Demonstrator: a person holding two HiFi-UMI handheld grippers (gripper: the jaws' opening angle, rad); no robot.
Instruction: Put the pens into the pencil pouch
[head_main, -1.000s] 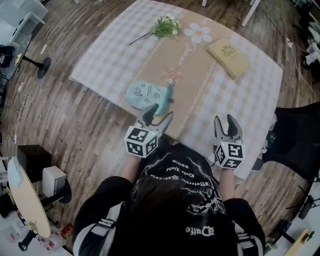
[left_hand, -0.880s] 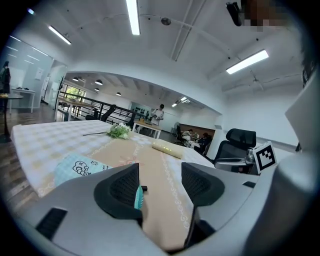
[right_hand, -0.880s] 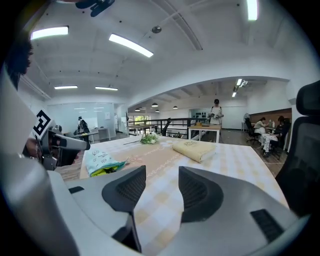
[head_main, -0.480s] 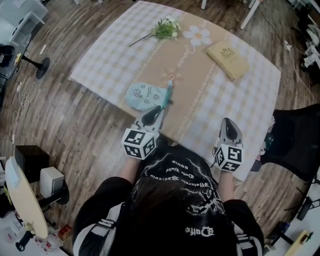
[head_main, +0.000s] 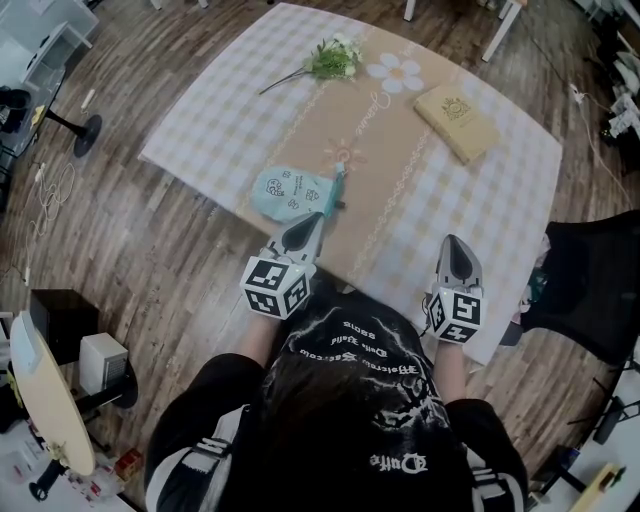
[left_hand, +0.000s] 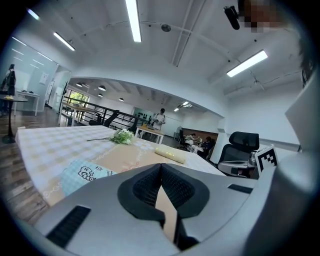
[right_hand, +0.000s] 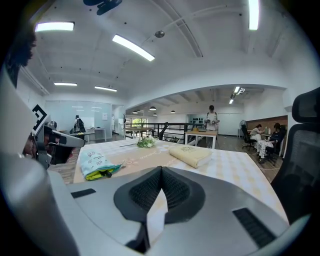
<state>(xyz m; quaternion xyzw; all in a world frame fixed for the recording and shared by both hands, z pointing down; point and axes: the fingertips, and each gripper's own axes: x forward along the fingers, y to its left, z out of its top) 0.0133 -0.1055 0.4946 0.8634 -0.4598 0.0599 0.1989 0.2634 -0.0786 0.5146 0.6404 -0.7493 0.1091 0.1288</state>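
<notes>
A light blue pencil pouch (head_main: 288, 191) with cartoon prints lies near the table's front edge. Pens (head_main: 338, 186) stick out of its open right end. My left gripper (head_main: 306, 228) hovers just in front of the pouch; its jaws have just closed to shut with nothing between them. My right gripper (head_main: 457, 246) sits over the table's front right part, well away from the pouch; it has also just closed, empty. In the left gripper view the pouch (left_hand: 84, 173) shows left of the shut jaws. In the right gripper view, pouch (right_hand: 94, 161) and pen ends (right_hand: 107, 172) lie at the left.
A checked tablecloth (head_main: 220, 110) covers the table. A tan book (head_main: 457, 117) lies at the back right and a flower sprig (head_main: 333, 57) at the back. A black office chair (head_main: 590, 290) stands to the right of the table.
Both grippers' jaws went from open to shut, with nothing taken between them. Hands, pouch and pens stayed about where they were.
</notes>
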